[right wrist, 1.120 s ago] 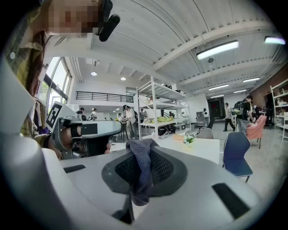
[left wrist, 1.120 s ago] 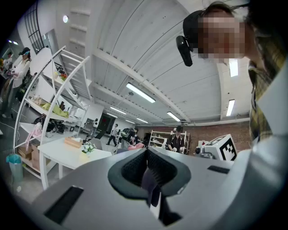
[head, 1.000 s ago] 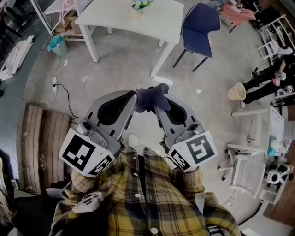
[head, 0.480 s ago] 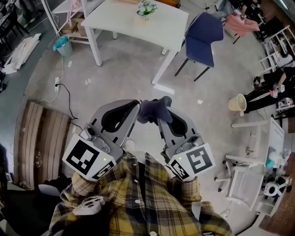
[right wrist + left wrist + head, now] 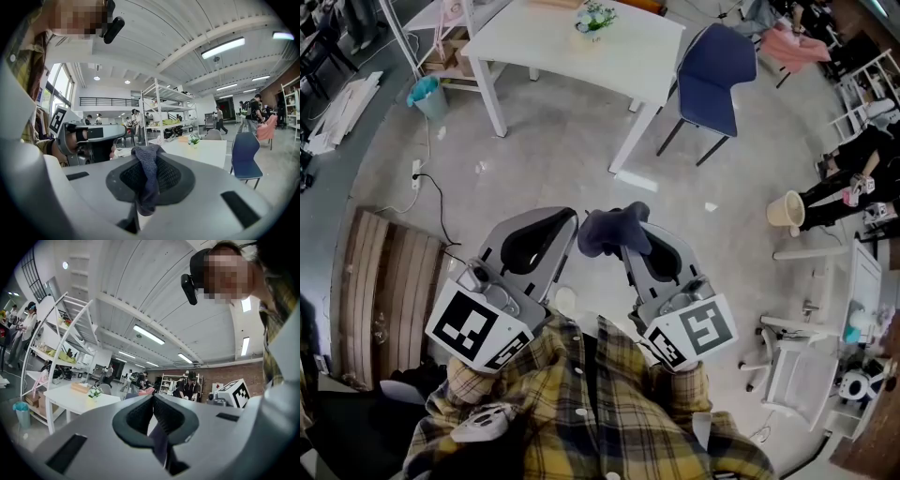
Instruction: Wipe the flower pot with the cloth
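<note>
**A:** Navy knit, bunched up there. Is that the cloth [image 5: 605,232]?

**B:** Yes. The right gripper [image 5: 626,225] has its fingers pinching it near one end. A loose tuft stands above the tips and the rest hangs down through the gap. In the right gripper view the fabric fills the space between the pads.

**A:** And the left gripper [image 5: 153,399]?

**B:** Its fingers are pressed together. A dark sliver shows low between them, but I can't tell what it is, so I wouldn't call that a grip on anything.

**A:** Where's the flower pot [image 5: 592,19]?

**B:** On the white tabletop [image 5: 544,42], towards its far edge. It's a small pot with pale blooms.

**A:** So the grippers aren't at the tabletop?

**B:** No, they're well apart from it, over the bare concrete floor [image 5: 553,141] and close against the person's checked shirt [image 5: 581,403]. A blue chair [image 5: 717,61] stands just beside the tabletop's right corner.

**A:** Why carry the cloth like that?

**B:** My guess is that a firm pinch with a free tuft puts soft fabric out front to meet the pot, rather than hard plastic. The closed left gripper is probably meant to steady the pot, which looks light enough to slide or tip under a wipe.

**A:** How far along is it?

**B:** I'd judge that wiping hasn't begun. The approach to the tabletop comes first.
</note>
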Available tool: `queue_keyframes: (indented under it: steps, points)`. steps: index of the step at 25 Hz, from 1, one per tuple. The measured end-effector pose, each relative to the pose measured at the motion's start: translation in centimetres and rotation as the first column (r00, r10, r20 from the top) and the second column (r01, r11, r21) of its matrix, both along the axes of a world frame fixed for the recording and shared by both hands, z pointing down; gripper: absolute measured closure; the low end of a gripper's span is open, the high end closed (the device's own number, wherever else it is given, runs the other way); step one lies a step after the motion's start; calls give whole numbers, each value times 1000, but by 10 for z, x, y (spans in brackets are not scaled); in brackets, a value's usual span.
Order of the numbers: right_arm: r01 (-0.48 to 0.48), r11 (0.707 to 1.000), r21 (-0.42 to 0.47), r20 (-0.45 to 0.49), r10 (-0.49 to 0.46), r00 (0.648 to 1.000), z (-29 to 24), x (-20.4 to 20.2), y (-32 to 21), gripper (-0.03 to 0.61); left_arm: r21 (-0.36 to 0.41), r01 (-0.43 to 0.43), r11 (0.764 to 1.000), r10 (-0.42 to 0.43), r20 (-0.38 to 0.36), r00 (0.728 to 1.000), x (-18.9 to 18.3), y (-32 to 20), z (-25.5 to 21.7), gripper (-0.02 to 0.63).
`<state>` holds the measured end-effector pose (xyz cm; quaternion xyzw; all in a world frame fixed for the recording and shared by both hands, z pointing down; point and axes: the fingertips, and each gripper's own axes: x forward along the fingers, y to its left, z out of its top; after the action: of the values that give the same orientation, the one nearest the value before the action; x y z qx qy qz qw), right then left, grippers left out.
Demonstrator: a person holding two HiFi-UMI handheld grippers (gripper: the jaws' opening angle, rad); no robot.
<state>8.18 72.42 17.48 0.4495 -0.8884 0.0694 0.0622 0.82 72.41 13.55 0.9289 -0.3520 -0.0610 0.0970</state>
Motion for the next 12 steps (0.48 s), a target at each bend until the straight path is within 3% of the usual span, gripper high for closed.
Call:
queue_keyframes:
  steps: [12]
  points:
    - [-49, 999, -8, -20, 49, 999, 1, -24, -112, 563, 7, -29, 1000, 29, -16, 999, -30, -123, -3, 604]
